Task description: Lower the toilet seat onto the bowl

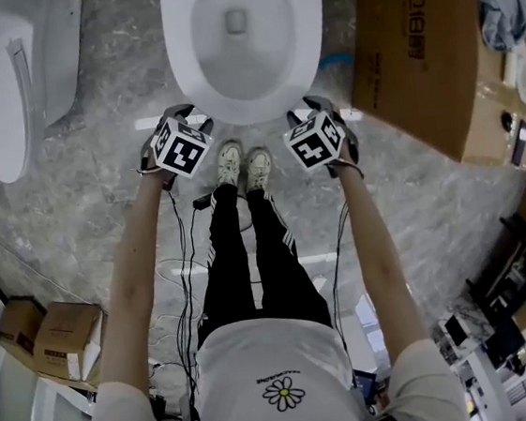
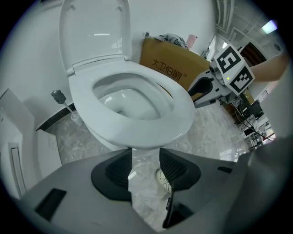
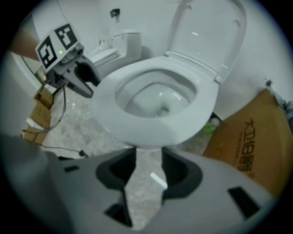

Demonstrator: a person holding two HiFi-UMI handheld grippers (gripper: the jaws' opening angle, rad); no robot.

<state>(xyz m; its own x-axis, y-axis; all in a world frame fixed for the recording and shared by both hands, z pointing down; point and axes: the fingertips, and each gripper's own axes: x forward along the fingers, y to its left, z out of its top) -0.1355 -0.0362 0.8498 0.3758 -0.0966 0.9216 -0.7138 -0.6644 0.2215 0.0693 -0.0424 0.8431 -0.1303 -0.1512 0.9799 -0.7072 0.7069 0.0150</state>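
Head view: toilet seat (image 1: 252, 97) lay flat on the bowl (image 1: 245, 51); left tongs (image 1: 171, 119) and right tongs (image 1: 313, 107) hung just before its front rim, one each side. Left gripper view: jaws apart, empty, marble floor (image 2: 143, 201) between; lid (image 2: 94, 32) upright. Right gripper view: jaws likewise released, nothing held; seat down.

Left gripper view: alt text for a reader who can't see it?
A white toilet seat lies down on the bowl, lid upright. In front of it, the left gripper is open and empty; the right gripper is at right.
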